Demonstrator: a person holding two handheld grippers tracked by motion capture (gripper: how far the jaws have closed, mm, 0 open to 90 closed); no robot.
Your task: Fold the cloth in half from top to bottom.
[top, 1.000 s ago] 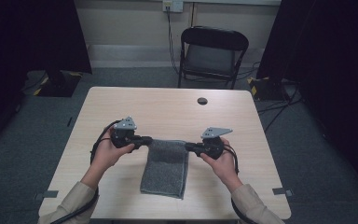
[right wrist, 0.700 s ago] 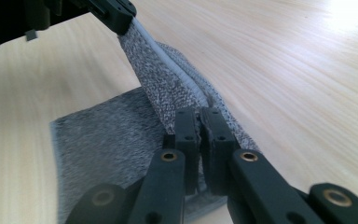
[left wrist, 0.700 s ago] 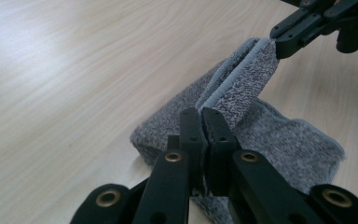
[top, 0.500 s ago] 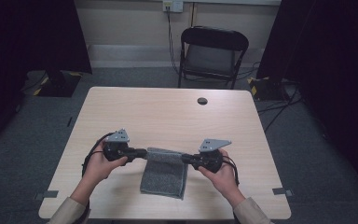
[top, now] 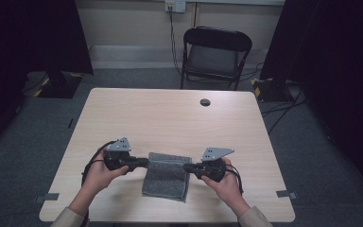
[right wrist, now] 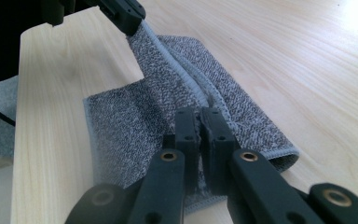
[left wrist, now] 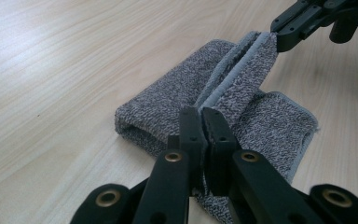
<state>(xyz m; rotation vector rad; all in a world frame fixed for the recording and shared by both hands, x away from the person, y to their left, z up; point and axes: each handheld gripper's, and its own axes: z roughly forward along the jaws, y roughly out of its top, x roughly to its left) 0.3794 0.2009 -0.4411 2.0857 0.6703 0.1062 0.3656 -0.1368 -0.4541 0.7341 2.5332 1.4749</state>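
Probably lab: black curtains (top: 33, 38), cables (top: 283, 106)

Each hand carries a black two-jaw gripper: the left gripper (top: 144, 162) and the right gripper (top: 187, 166) each have a matte black body topped by a flat grey three-cornered plate. A black cable loops from the back of each. Up close, the jaws are slim black bars on hinged links with brass-coloured rivets. The sleeves (top: 66, 218) are light beige.
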